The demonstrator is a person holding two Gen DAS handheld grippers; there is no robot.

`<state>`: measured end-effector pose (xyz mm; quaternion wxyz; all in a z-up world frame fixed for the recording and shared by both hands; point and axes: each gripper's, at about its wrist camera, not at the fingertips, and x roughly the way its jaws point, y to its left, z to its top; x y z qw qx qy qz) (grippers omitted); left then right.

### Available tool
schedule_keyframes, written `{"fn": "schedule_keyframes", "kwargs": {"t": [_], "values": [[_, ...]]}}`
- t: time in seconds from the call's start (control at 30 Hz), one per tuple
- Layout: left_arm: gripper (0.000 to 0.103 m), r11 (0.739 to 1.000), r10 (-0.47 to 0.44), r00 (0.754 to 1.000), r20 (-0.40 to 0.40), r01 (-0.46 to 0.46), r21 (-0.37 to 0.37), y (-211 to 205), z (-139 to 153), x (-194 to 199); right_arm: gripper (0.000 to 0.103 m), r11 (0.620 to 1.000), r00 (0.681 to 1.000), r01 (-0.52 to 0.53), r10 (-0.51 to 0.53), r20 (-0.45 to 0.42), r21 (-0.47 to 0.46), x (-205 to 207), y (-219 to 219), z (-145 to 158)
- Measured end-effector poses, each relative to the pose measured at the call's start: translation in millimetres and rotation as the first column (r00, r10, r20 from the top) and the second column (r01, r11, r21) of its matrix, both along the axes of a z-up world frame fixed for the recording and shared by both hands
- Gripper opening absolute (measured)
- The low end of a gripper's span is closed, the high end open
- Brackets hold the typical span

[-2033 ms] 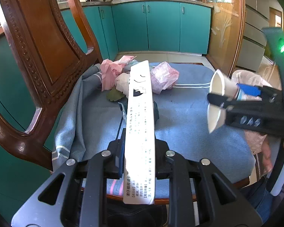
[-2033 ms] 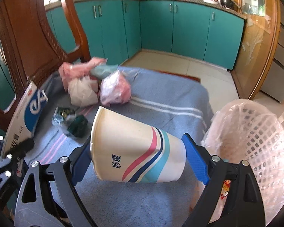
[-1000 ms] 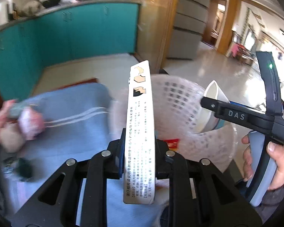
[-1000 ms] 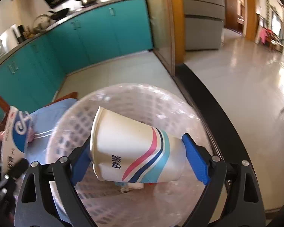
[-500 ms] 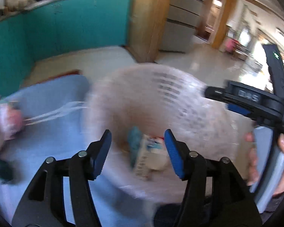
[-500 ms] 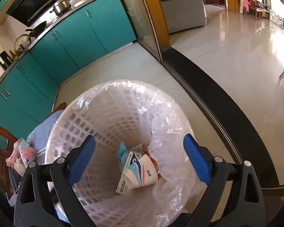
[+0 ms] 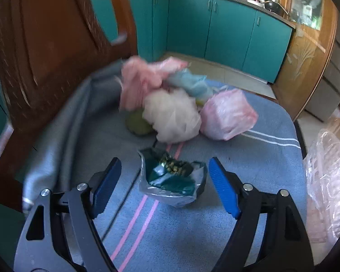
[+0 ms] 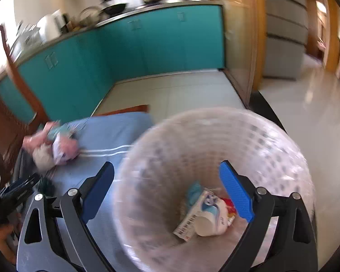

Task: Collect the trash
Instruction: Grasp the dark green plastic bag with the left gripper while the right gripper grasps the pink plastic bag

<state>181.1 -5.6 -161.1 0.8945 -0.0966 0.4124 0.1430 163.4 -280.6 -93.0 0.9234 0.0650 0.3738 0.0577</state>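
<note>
Trash, partly collected: a white paper cup (image 8: 209,223) and a flattened white-and-blue carton (image 8: 196,213) are seen lying inside the white lattice plastic basket (image 8: 283,158) lined with clear film. Left beside the basket, on the blue-cloth worktop (image 7: 249,158): a crumpled green-and-silver foil wrapper (image 7: 172,181), between the opening jaws of the left hand-held gripper (image 7: 164,184) but not gripped; farther off, a white net bundle (image 7: 172,115) and pink plastic bags (image 7: 226,115). The right hand-held gripper (image 8: 166,191) hangs spread and empty over the basket.

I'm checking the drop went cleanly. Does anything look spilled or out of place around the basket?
Nothing stands out. The paper cup and flat box lie inside the lined basket, none on the floor. The crumpled wrapper and bags sit uncollected on the blue cloth.
</note>
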Motion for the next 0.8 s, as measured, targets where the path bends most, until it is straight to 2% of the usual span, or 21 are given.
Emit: {"fn": "schedule_keyframes", "kwargs": {"t": [0.03,0.07,0.1,0.17,0.27,0.4,0.47,0.63,0.7,0.77,0.8], "values": [[0.076,1.0,-0.011,1.0,-0.008,0.011,-0.019,2.1,-3.1,0.7,0.092,1.0,1.0,-0.022,0.022,0.009,-0.007,2.2,11.5,0.7],[0.065,0.999,-0.031,1.0,-0.005,0.031,-0.03,4.6,-4.4,-0.5,0.092,0.999,0.999,-0.041,0.041,0.013,-0.007,4.2,19.9,0.8],[0.06,0.998,-0.05,0.999,-0.004,0.049,-0.029,8.8,-4.4,-3.4,0.092,0.998,0.998,-0.069,0.069,0.011,0.0,8.7,31.9,0.2],[0.057,0.998,-0.06,0.998,-0.006,0.06,-0.011,12.5,-3.5,-7.4,0.092,0.991,0.992,-0.126,0.126,-0.009,0.033,22.9,52.5,-1.5],[0.055,0.995,-0.101,0.995,-0.012,0.101,-0.022,19.1,-4.2,-16.2,0.092,0.968,0.969,-0.237,0.242,-0.055,0.089,54.1,93.2,1.1],[0.055,0.995,-0.104,0.994,-0.02,0.104,-0.008,25.4,-7.7,-28.1,0.092,0.937,0.937,-0.35,0.35,-0.002,0.015,79.3,160.6,11.0],[0.055,0.994,-0.105,0.994,-0.023,0.105,-0.009,28.6,-6.7,-36.0,0.092,0.916,0.916,-0.4,0.4,-0.005,0.001,88.4,188.2,6.4],[0.055,0.996,-0.085,0.996,-0.03,0.085,-0.002,38.4,-4.5,-41.4,0.092,0.916,0.922,-0.388,0.383,-0.064,-0.105,106.9,223.1,-29.3],[0.055,0.997,-0.083,0.996,-0.028,0.083,0.001,38.7,-4.3,-42.8,0.091,0.913,0.917,-0.396,0.389,-0.087,-0.093,109.3,225.1,-39.1],[0.055,0.997,-0.078,0.997,-0.029,0.078,-0.006,39.8,-5.3,-43.5,0.077,0.906,0.906,-0.418,0.409,-0.104,-0.074,109.3,226.2,-42.7],[0.055,0.997,-0.077,0.997,-0.029,0.077,-0.007,39.5,-5.9,-43.5,0.062,0.898,0.897,-0.435,0.425,-0.122,-0.071,109.0,227.0,-44.1]]}}
